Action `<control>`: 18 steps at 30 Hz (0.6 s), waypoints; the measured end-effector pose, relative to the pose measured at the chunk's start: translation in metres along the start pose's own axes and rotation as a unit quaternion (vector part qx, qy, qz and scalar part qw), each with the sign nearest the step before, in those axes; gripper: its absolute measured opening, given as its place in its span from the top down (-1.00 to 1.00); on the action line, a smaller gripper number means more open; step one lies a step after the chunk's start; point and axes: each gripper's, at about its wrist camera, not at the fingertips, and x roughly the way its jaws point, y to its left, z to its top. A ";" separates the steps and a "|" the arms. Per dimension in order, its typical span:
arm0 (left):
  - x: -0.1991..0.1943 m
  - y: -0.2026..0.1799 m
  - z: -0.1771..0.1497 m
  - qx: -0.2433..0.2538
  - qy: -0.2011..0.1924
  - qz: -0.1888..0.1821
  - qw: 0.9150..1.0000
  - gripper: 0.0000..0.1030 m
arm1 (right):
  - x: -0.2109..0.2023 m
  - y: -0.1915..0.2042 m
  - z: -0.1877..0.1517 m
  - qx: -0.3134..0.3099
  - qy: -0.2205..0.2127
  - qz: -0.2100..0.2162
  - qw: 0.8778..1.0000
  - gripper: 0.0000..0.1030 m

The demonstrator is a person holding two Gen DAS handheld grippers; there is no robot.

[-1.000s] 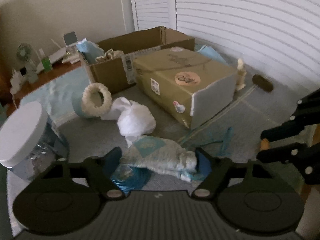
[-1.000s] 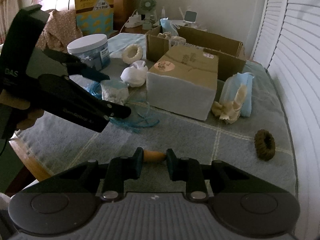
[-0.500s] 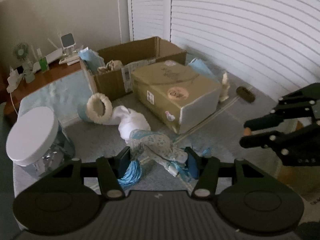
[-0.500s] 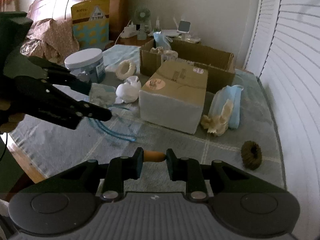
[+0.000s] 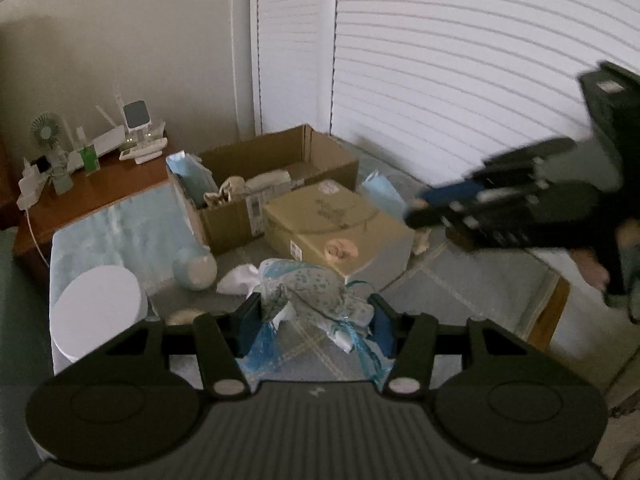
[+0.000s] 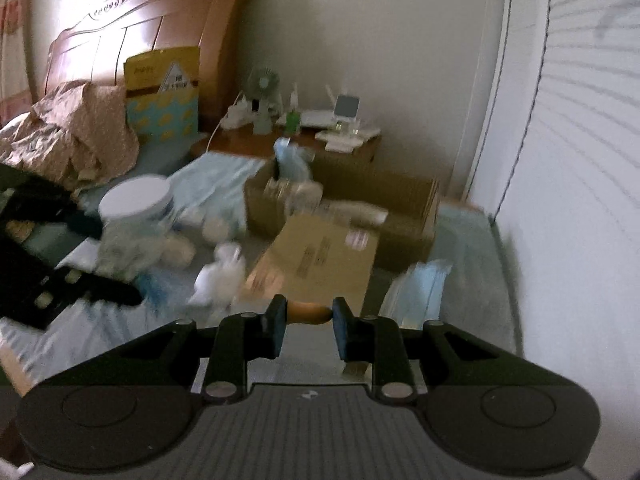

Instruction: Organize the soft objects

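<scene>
Bundle point(image 5: 316, 296) now clamped in left gripper point(image 5: 316, 320), jaws just closed, lifted off bed; right gripper point(image 6: 308, 320) clamped on orange piece point(image 6: 308, 310). Open box point(image 5: 276, 168) likely next.

right hand-held gripper point(image 5: 416, 210): smeared by motion in the left wrist view; its jaw gap cannot be read there.
left hand-held gripper point(image 6: 120, 256): blurred in the right wrist view, body cut off by the left edge.
orange object point(image 6: 308, 312): only a short stretch shows between the pads; its kind cannot be told.
patterned cloth bundle point(image 5: 316, 296): lower part hidden behind the gripper body.
white-lidded jar point(image 5: 96, 316): mostly hidden by the left finger.
open cardboard box point(image 6: 400, 200): contents blurred, not identifiable.
nightstand items point(image 5: 92, 148): too small to tell.
</scene>
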 end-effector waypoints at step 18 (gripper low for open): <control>0.005 0.027 0.044 -0.013 -0.024 0.027 0.999 -0.07 | 0.118 -0.060 0.099 0.016 0.010 -0.031 0.999 -0.46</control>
